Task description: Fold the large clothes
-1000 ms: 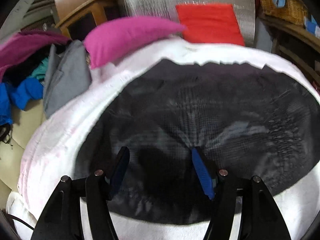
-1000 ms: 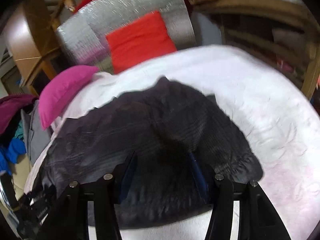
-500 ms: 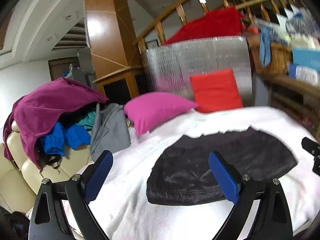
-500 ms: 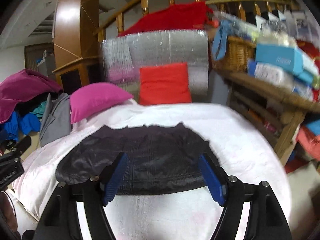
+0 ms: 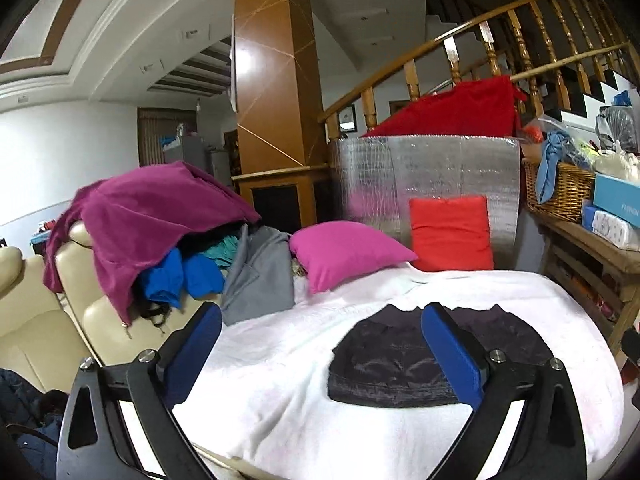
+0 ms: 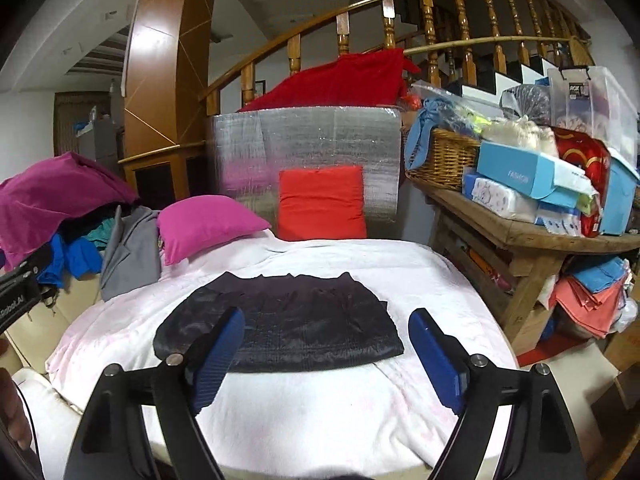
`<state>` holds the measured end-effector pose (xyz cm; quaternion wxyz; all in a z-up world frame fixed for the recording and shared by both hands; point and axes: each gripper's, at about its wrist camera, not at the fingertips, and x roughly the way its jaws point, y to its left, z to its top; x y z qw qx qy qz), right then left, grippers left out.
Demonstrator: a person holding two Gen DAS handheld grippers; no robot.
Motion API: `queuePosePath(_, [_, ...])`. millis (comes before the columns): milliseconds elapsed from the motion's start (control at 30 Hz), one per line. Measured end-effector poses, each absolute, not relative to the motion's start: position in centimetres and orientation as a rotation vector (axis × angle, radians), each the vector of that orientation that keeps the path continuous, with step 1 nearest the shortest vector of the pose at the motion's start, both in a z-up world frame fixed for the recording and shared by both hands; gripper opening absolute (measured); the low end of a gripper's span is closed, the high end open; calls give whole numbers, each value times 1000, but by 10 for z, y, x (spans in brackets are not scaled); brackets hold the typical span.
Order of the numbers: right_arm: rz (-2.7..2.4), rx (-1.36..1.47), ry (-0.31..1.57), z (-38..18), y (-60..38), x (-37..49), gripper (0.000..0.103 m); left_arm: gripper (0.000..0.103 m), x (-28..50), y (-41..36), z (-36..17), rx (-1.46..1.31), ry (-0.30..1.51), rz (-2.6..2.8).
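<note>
A black garment (image 5: 384, 360) (image 6: 288, 328) lies folded flat on the white blanket (image 5: 280, 360) (image 6: 320, 408). My left gripper (image 5: 320, 312) hovers above and short of it, jaws opening wide, nothing between the blue pads (image 5: 452, 352). My right gripper (image 6: 326, 314) is also raised over the blanket's near side, jaws opening and empty. The garment shows beyond and partly behind the fingers in both views. The left gripper's body (image 6: 20, 284) pokes in at the left edge of the right wrist view.
A pile of clothes (image 5: 152, 220) under a magenta garment tops the cream sofa (image 5: 36, 320) on the left. A grey garment (image 5: 260, 276), pink pillow (image 5: 344, 252) and red cushion (image 5: 452, 232) line the back. A wooden shelf (image 6: 532, 236) with basket and boxes stands right.
Both grippers pulled up and back from the black garment and their jaws widened. The garment stays flat on the blanket, now seen whole and farther away.
</note>
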<state>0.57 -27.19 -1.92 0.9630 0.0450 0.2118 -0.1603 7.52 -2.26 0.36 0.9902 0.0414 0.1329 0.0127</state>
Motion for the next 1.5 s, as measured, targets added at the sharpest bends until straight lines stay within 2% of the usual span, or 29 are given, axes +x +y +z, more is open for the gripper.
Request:
queuePosePath(233, [-319, 112, 417, -5, -260, -23, 89, 101, 52, -14, 17, 72, 240, 7])
queuePosePath(600, [-292, 128, 445, -10, -245, -24, 89, 103, 28, -12, 23, 70, 239, -21])
queuePosePath(1500, [-284, 179, 453, -18, -256, -18, 89, 103, 30, -14, 16, 77, 269, -18])
